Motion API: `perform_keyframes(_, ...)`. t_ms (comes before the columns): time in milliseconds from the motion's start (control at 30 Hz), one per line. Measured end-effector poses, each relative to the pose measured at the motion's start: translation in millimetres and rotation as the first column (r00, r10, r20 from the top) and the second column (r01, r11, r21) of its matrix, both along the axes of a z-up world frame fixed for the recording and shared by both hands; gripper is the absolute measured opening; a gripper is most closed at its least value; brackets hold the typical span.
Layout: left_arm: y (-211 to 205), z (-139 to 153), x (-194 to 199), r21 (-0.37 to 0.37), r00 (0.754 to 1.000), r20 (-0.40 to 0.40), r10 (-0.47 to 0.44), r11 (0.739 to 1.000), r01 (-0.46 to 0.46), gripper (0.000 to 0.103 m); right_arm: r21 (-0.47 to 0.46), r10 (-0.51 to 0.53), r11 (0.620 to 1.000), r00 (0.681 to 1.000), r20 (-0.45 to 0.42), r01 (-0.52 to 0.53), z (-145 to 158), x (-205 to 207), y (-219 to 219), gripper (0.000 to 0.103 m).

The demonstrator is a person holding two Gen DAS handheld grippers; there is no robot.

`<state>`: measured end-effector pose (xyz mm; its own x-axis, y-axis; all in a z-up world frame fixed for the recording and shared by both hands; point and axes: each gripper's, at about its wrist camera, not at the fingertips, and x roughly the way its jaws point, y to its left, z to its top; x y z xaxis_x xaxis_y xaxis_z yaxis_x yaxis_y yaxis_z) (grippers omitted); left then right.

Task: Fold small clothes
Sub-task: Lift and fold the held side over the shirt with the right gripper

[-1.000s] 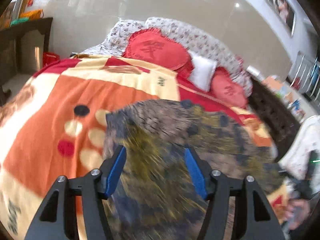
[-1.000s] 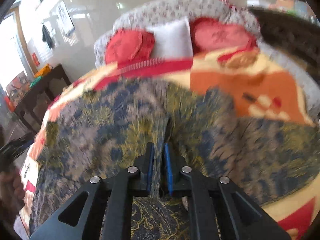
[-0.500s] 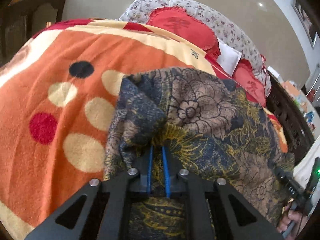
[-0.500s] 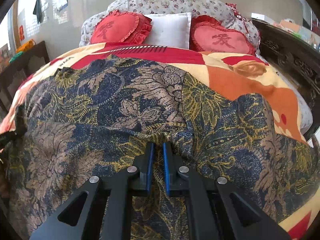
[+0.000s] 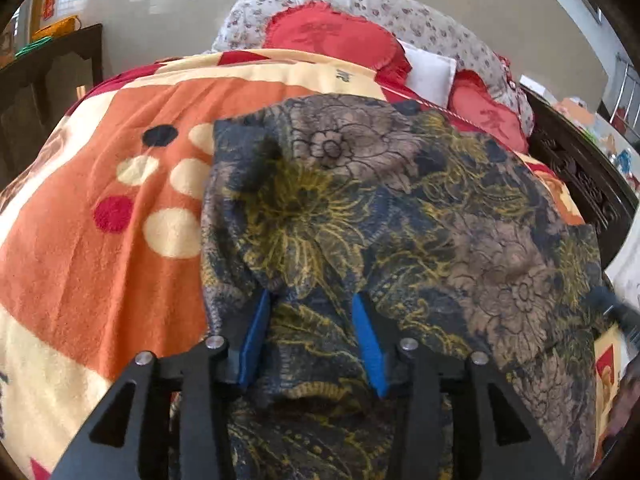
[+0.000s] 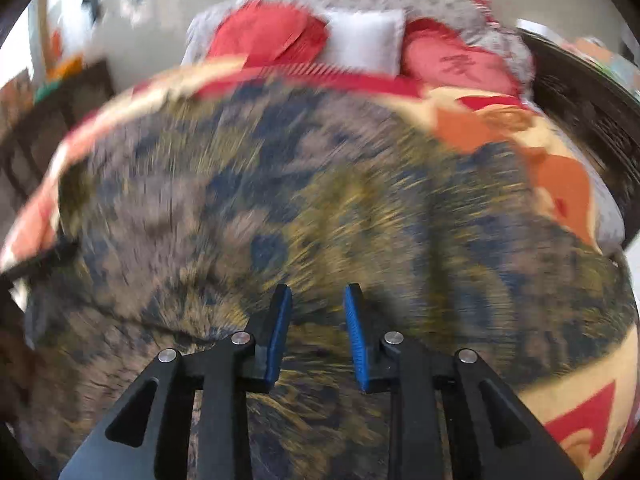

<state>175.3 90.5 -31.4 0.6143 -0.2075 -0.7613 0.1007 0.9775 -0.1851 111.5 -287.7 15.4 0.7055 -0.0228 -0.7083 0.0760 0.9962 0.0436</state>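
A dark blue garment with gold and brown flower print (image 5: 400,208) lies spread over an orange and cream blanket (image 5: 100,240) on a bed. My left gripper (image 5: 312,300) is open just above the garment's near left part, with cloth bunched loosely between its blue pads. The same garment fills the blurred right wrist view (image 6: 280,220). My right gripper (image 6: 316,300) is open over the garment's near edge, holding nothing.
Red heart cushions (image 5: 332,36), a white pillow (image 5: 428,72) and a flowered headboard stand at the bed's far end. A dark carved wooden frame (image 5: 580,172) runs along the right side. A dark wooden cabinet (image 5: 48,80) stands at the left.
Both grippers were shut on the garment half a second ago and have now opened and let it go. The garment has settled flat on the blanket. The right view is moving fast.
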Motion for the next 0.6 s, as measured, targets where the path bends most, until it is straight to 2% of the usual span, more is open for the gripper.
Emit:
perform_keyframes(67,0.2,9.9,-6.1,-0.014,1.000,0.014,0.017,1.000,-0.016,0.047,0.026,-0.061,0.998,0.996,0.057,0.060,17.8,-20.5,-38.5,0.000)
perform_keyframes(100,-0.2,16.1,-13.5,-0.034,0.999,0.040,0.022,0.999,-0.021,0.051,0.052,-0.125,0.991,0.988,0.087,0.121,25.7,-36.0,-76.4,0.002)
perform_keyframes(133,-0.7,19.1,-19.6,-0.051,0.998,0.060,0.022,0.998,-0.019,0.063,0.079,-0.189,0.980,0.978,0.091,0.183,27.0,-48.4,-110.7,0.004)
perform_keyframes(167,-3.9,19.2,-28.4,-0.072,0.997,0.083,0.009,0.997,-0.003,0.073,0.104,-0.261,0.962,0.962,0.083,0.252,25.3,-58.5,-145.0,0.004)
perform_keyframes(233,-19.5,10.2,-37.5,-0.074,0.995,0.094,-0.045,0.996,0.052,0.075,0.161,-0.395,0.908,0.918,0.030,0.386,13.5,-76.2,-211.4,0.004)
perform_keyframes(300,-28.6,-4.1,-38.3,-0.044,0.995,0.065,-0.069,0.996,0.072,0.076,0.262,-0.481,0.839,0.875,-0.053,0.477,-6.6,-88.7,-273.5,0.004)
perform_keyframes(333,-29.4,-6.9,-36.1,-0.043,0.997,0.048,-0.066,0.997,0.068,0.076,0.364,-0.522,0.769,0.845,-0.116,0.525,-22.5,-98.0,-310.3,0.004)
perform_keyframes(467,-23.6,-8.2,-32.1,-0.102,0.997,0.050,-0.057,0.993,0.062,0.077,0.575,-0.641,0.541,0.744,-0.190,0.614,-56.8,-115.3,-384.7,0.004)
perform_keyframes(533,-25.5,-9.3,-32.6,-0.088,0.997,0.050,-0.057,0.994,0.061,0.077,0.643,-0.663,0.464,0.720,-0.203,0.609,-68.7,-119.1,-400.2,0.004)
perform_keyframes(600,-27.1,-10.1,-35.7,-0.065,0.997,0.049,-0.060,0.996,0.063,0.078,0.712,-0.641,0.390,0.727,-0.246,0.584,-85.9,-111.6,-412.1,0.004)
